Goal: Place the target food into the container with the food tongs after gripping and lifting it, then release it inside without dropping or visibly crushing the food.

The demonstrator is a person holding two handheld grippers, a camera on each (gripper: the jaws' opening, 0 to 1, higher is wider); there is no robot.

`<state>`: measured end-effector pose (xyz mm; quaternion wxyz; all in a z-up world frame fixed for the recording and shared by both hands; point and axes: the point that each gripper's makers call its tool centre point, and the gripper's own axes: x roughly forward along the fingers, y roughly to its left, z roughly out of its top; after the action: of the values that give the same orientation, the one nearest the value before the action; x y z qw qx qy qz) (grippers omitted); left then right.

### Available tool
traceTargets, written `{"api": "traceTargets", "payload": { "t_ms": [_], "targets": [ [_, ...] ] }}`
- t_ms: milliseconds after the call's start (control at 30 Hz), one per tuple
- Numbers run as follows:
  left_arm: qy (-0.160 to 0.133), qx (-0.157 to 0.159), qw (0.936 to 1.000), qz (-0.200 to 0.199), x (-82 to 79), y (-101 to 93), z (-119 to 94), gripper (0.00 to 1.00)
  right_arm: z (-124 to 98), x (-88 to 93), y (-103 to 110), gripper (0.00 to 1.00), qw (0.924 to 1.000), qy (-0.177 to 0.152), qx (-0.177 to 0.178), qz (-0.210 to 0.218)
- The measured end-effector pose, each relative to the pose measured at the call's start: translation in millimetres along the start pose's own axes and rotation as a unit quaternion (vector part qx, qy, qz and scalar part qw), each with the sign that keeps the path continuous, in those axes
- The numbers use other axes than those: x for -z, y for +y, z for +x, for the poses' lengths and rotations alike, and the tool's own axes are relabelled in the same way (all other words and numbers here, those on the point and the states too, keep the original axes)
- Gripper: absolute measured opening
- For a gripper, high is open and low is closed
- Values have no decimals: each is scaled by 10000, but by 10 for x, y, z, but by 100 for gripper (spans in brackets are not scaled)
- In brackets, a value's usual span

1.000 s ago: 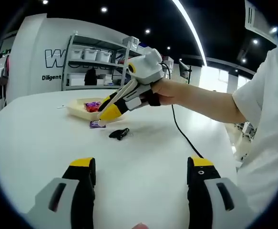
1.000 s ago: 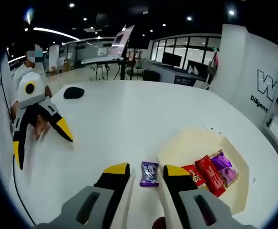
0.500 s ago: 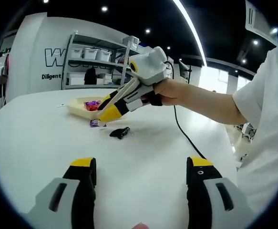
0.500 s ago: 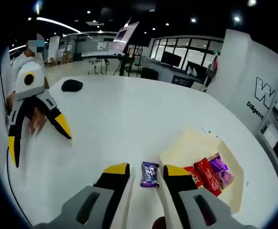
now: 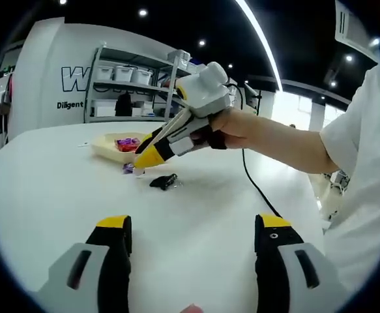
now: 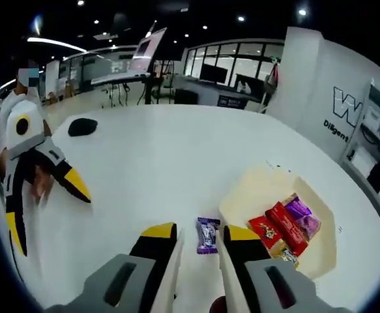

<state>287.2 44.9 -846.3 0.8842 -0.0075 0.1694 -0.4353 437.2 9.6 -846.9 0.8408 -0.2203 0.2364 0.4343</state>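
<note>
Hovering over the white bench [image 6: 176, 156] with the right claw [image 6: 199, 236], jaws standing parted and gripping nothing. Lying flat on the bench between and just ahead of the two yellow tips: the purple-wrapped candy [image 6: 207, 234], apparently the target food, not visibly touched by either jaw. Sitting just to the right of the right claw: the shallow cream tray [image 6: 255, 189], already carrying red and purple wrapped snacks [image 6: 283, 223]. Showing at the left of the right gripper view: the left claw [image 6: 43, 205], jaws spread apart and empty, well apart from the candy. Facing forward in the left gripper view with the left claw [image 5: 193, 228], its jaws wide, nothing between them. Pointing down toward the candy [image 5: 129, 169] beside the tray [image 5: 105, 149] in that view: the right claw [image 5: 144, 158]; resting near it, a small black object [image 5: 163, 180], identity unclear. Judging progress: approach and alignment done; closing on the candy, lifting, carrying to the tray and releasing all remaining.
</note>
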Motion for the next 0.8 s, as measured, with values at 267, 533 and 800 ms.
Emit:
{"api": "traceTargets", "payload": {
  "t_ms": [267, 533, 800],
  "targets": [
    [-6, 3, 10000, 10, 2, -15, -12, 75, -27, -31, 198, 22, 9995, 103, -281, 63],
    [-18, -2, 10000, 12, 6, -21, -26, 75, -49, -90, 232, 23, 9989, 70, -424, -207],
    [-19, -13, 10000, 9, 15, -17, -39, 75, 25, -6, 196, 23, 9964, 126, -735, -403]
  ]
}}
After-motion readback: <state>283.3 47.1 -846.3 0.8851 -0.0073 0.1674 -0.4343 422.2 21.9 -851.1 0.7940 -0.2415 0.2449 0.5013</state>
